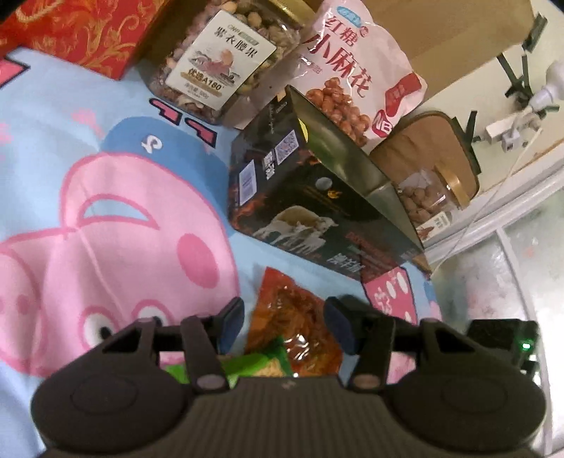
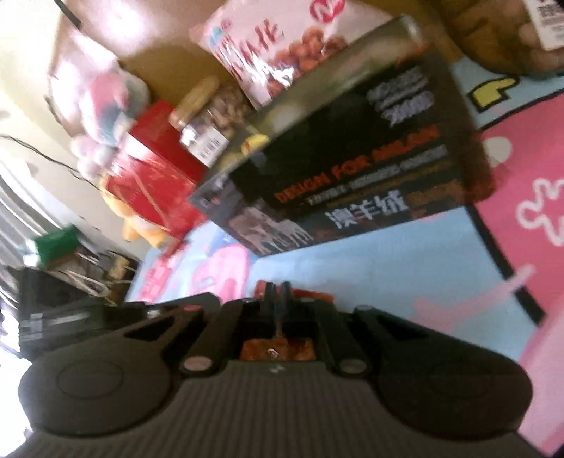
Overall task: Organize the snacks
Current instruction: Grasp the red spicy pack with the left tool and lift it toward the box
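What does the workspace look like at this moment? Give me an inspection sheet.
Surface: cartoon pig blanket, light blue and pink.
Job's things: nut jar, pink snack bag, black box, second jar, orange-red snack packet.
Clutter: red box, plush toys.
Grippers: left gripper open, packet between its fingers; right gripper shut on an orange-red packet.
Cables: white cord and plug.
Surroundings: folding chair, window.

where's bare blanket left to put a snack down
Free: the cartoon blanket left of the black box. Crowded: the back row, where nut jar, pink bag and red box sit packed together.
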